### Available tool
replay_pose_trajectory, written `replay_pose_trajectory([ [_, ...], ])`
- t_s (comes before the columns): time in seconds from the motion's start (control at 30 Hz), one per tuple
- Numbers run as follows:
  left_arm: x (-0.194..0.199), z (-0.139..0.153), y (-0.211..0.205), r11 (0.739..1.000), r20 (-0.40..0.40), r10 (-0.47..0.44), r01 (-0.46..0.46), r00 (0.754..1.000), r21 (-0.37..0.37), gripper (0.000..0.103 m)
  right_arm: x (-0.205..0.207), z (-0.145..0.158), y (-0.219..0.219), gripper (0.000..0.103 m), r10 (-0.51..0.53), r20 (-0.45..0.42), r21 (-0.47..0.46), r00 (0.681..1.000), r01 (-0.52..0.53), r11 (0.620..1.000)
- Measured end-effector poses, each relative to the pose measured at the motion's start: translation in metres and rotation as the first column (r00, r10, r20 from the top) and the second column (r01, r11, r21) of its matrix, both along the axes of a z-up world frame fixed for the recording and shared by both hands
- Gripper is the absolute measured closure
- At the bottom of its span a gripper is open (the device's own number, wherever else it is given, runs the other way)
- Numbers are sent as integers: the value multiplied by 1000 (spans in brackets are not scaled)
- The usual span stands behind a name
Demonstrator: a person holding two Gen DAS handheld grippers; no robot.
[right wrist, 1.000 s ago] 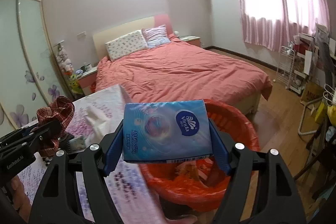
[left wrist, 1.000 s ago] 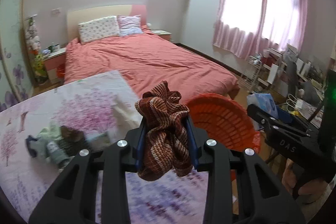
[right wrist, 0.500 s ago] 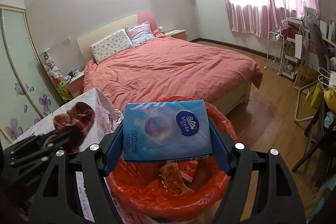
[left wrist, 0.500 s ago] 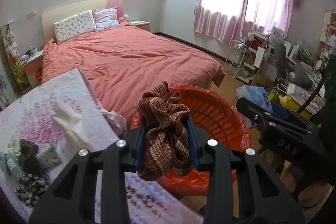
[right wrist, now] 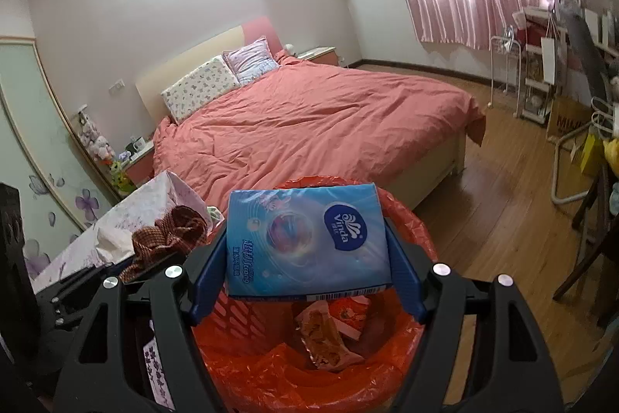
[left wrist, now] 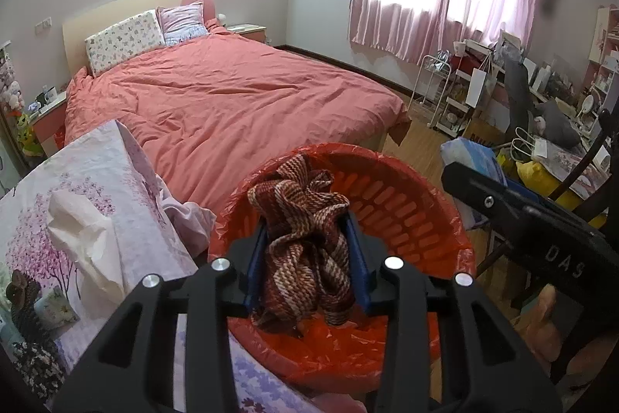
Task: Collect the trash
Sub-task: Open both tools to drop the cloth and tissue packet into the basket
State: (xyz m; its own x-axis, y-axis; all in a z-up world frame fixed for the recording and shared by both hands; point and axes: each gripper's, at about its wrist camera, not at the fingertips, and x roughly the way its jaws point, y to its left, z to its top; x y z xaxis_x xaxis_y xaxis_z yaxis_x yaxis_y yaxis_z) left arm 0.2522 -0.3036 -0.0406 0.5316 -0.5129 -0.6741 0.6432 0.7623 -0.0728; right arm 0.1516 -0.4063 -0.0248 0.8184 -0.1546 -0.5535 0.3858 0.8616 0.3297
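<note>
My left gripper (left wrist: 307, 258) is shut on a red-brown striped scrunchie (left wrist: 305, 250) and holds it over the orange bin (left wrist: 410, 215), which is lined with an orange bag. My right gripper (right wrist: 305, 250) is shut on a blue Vinda tissue pack (right wrist: 305, 239) and holds it above the same bin (right wrist: 410, 231). Wrappers (right wrist: 329, 331) lie inside the bin. The scrunchie also shows in the right wrist view (right wrist: 166, 235), at the left. The tissue pack shows in the left wrist view (left wrist: 470, 157), at the right.
A table with a floral cloth (left wrist: 104, 180) stands left of the bin, with a crumpled white tissue (left wrist: 85, 239) and small dark items (left wrist: 27, 312) on it. A bed with a red cover (left wrist: 232, 103) lies behind. Shelves and clutter (left wrist: 503, 95) stand at the right.
Both grippers have moved right and forward from the table to over the bin. The scrunchie and the tissue pack stay gripped.
</note>
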Motion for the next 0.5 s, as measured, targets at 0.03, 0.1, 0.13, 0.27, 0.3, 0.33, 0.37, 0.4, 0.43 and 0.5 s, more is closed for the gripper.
replay_pose_trajectory([
  [0.03, 1, -2, -1, 1000, -3, 1, -1, 1000, 5, 63, 1, -2, -3, 30, 1, 1, 13, 1000, -1, 1000],
  [0.1, 4, -6, -1, 1000, -8, 6, -6, 1000, 15, 59, 2, -4, -7, 29, 3, 1, 37, 1000, -3, 999],
  [0.13, 5, -9, 0, 1000, -8, 9, -9, 1000, 22, 54, 2, -5, -8, 28, 5, 0, 51, 1000, -5, 999],
  [0.27, 9, -14, 4, 999, -8, 31, -30, 1000, 41, 43, 2, -8, -17, 21, -2, -5, 85, 1000, 2, 996],
  [0.3, 10, -14, 6, 998, -11, 37, -36, 999, 44, 41, 1, -8, -18, 21, -3, -6, 90, 1000, 4, 996],
  [0.33, 12, -16, 10, 998, -15, 48, -47, 999, 47, 40, 2, -8, -17, 21, -5, -8, 90, 1000, 5, 996],
  [0.37, 13, -16, 12, 997, -16, 56, -55, 998, 48, 40, 1, -8, -16, 21, -8, -12, 86, 1000, 9, 996],
  [0.4, 14, -16, 16, 997, -17, 68, -67, 998, 50, 39, 1, -7, -16, 20, -11, -14, 81, 1000, 12, 997],
  [0.43, 15, -15, 18, 996, -17, 75, -74, 997, 49, 39, 1, -5, -14, 20, -14, -18, 69, 1000, 15, 998],
  [0.5, 15, -12, 28, 995, -15, 94, -93, 995, 46, 39, 1, -3, -11, 21, -14, -24, 47, 1000, 15, 999],
])
